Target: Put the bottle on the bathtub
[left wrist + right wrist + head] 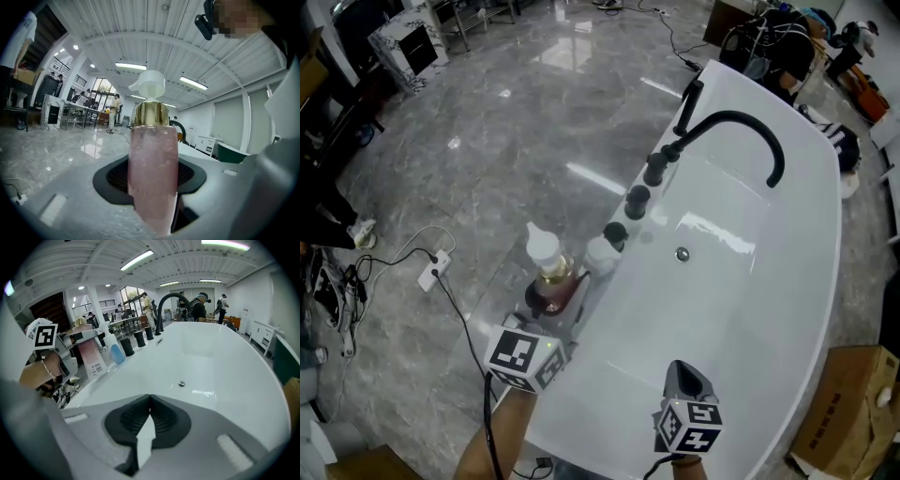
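My left gripper [152, 180] is clamped on the bottle [153, 140]. Its dark pads [110, 177] press on the lower body from either side, standing fairly wide apart to fit its width. The bottle rises straight out of the grip, filling the middle of the left gripper view.

The bottle [553, 277] is upright, its long axis vertical. It has a pink, see-through body, a gold collar and a white pump on top. The pump's spout points left in the left gripper view. In the head view the bottle is at the tub's [769, 309] left rim, toward the near end. I cannot tell whether its base touches the rim.

Just beyond it on the same rim stands a small bottle [600, 253], close beside mine. Farther along the rim is a row of three black knobs [637, 202]. Past them a black faucet [741, 127] arches over the basin. The drain [682, 254] sits in the basin floor.

My right gripper [686, 375] hangs over the near end of the basin, well apart from the bottle. Its jaws are closed together with nothing between them [149, 399].

A power strip [431, 272] lies on the grey floor to the left. A cardboard box [853, 403] stands at the near right.
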The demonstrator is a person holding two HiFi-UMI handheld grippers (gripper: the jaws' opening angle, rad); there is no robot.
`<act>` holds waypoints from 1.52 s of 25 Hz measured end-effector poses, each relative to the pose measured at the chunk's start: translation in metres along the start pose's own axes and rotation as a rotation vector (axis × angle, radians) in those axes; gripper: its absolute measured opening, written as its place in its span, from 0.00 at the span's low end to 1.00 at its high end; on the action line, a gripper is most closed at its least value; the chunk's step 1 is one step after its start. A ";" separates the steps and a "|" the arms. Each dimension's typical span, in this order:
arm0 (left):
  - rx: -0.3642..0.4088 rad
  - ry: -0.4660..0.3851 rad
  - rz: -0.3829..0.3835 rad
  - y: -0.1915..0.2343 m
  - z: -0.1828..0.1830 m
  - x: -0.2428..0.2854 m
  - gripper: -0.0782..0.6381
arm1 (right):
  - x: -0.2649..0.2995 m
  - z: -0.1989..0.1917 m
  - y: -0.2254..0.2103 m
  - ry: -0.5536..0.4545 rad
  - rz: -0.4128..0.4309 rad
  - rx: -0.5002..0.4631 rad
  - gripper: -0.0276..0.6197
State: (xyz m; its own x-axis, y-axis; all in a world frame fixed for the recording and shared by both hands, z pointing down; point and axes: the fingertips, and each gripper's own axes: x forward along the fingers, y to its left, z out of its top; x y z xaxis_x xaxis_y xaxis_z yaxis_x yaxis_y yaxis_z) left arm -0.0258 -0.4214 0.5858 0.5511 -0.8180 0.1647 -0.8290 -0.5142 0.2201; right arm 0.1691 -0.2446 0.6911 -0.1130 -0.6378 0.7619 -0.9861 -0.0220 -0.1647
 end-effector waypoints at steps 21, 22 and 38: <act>0.027 -0.036 0.008 -0.002 -0.003 -0.005 0.42 | 0.009 -0.017 0.002 0.029 0.016 0.015 0.05; 0.030 -0.037 0.004 -0.003 -0.003 -0.006 0.42 | 0.009 -0.017 0.003 0.029 0.016 0.015 0.05; 0.069 -0.027 -0.022 -0.010 -0.005 -0.014 0.42 | 0.008 -0.024 0.014 0.032 0.026 0.018 0.05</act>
State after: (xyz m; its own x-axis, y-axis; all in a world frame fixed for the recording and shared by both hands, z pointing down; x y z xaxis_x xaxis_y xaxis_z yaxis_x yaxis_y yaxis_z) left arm -0.0248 -0.4030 0.5865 0.5674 -0.8124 0.1347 -0.8218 -0.5481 0.1560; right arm 0.1517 -0.2318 0.7101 -0.1427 -0.6133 0.7769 -0.9804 -0.0201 -0.1960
